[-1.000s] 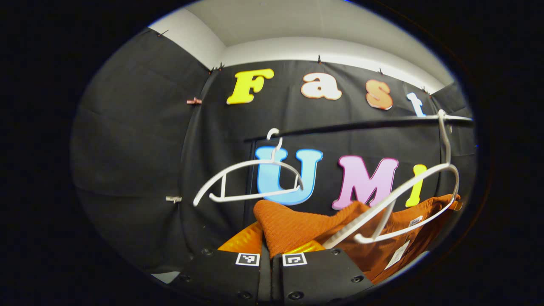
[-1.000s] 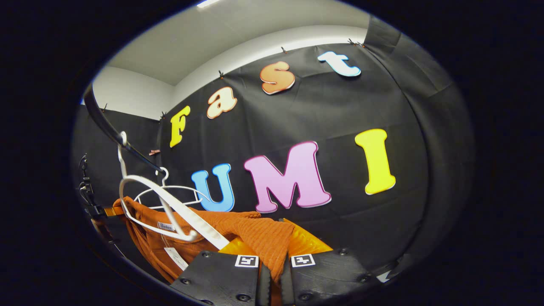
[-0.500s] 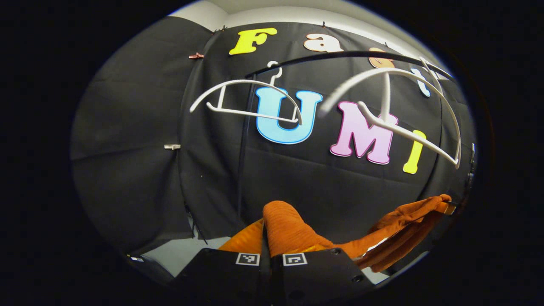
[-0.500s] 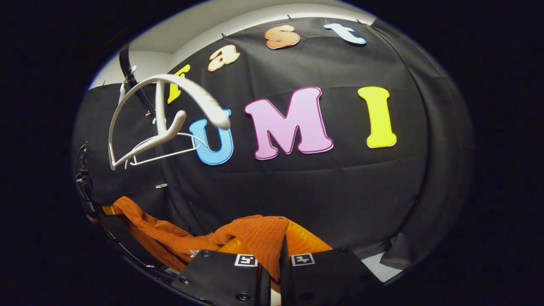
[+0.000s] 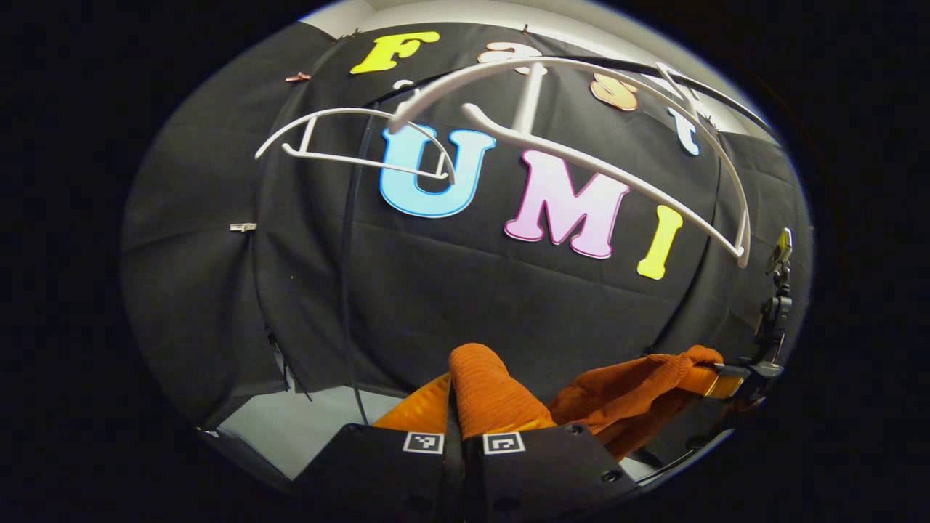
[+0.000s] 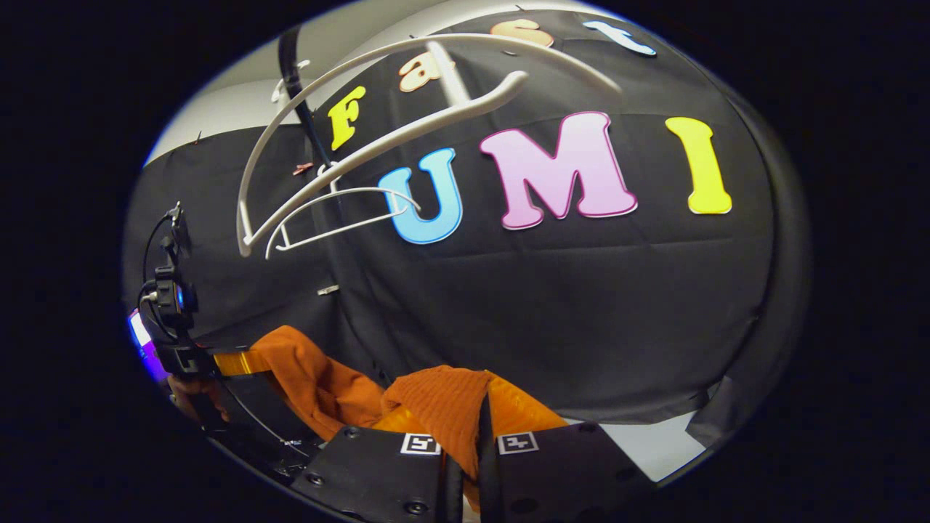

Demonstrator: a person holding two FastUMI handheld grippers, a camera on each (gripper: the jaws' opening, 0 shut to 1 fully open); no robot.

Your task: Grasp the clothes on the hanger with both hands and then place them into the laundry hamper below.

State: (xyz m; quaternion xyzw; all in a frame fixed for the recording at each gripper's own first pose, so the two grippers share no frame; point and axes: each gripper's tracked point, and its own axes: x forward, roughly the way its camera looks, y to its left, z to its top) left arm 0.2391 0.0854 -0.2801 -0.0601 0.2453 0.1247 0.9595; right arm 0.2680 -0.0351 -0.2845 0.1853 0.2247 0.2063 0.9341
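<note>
Both grippers' fingers point(image 5: 501, 425) point(image 6: 508, 414) pinched tight on the orange garment point(image 5: 483, 385)

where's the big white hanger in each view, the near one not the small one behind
Left gripper view: the near white hanger arcs across the top, from upper centre down to the right edge, above the orange garment.
Right gripper view: the same hanger sweeps across the upper left, its low end at the left.
Shared landmark: the smaller white hanger on the black rail behind it.
</note>
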